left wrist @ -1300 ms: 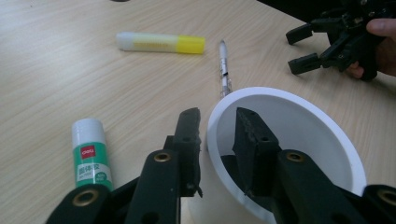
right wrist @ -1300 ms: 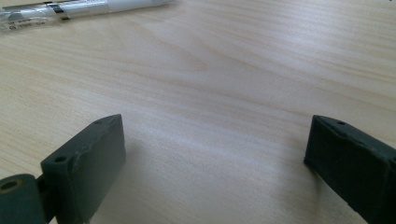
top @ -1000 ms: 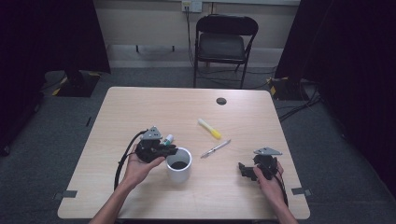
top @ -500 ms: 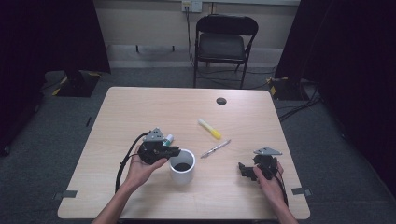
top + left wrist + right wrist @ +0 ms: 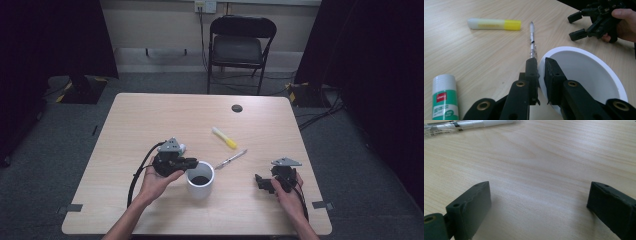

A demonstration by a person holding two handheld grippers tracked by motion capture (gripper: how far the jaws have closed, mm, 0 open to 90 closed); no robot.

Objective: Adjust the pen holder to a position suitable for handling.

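Your left tool (image 5: 191,163) sits at the near-left of the worktop (image 5: 150,115), jaws together and clamped on the rim of the white cup (image 5: 200,179). In the left gripper view the rim (image 5: 540,60) runs between the two pads, one jaw outside the wall and one inside.

Glue stick (image 5: 445,96) with a green label lies on the worktop just left of that tool, near your hand.

The cup stands upright at near centre, dark inside, touching the left tool and well apart from the right one.

Pen (image 5: 231,159) lies just beyond the cup to the right, angled far-right, close to the rim; I can't tell if it touches. Yellow-capped highlighter (image 5: 224,138) lies farther out, just beyond the pen, apart from it.

A small dark round grommet (image 5: 237,108) is set in the far part of the worktop.

Your right tool (image 5: 261,182) rests at near-right, pointing left toward the cup, jaws apart with only bare worktop between them in the right gripper view. A black folding chair (image 5: 241,45) stands beyond the far edge.
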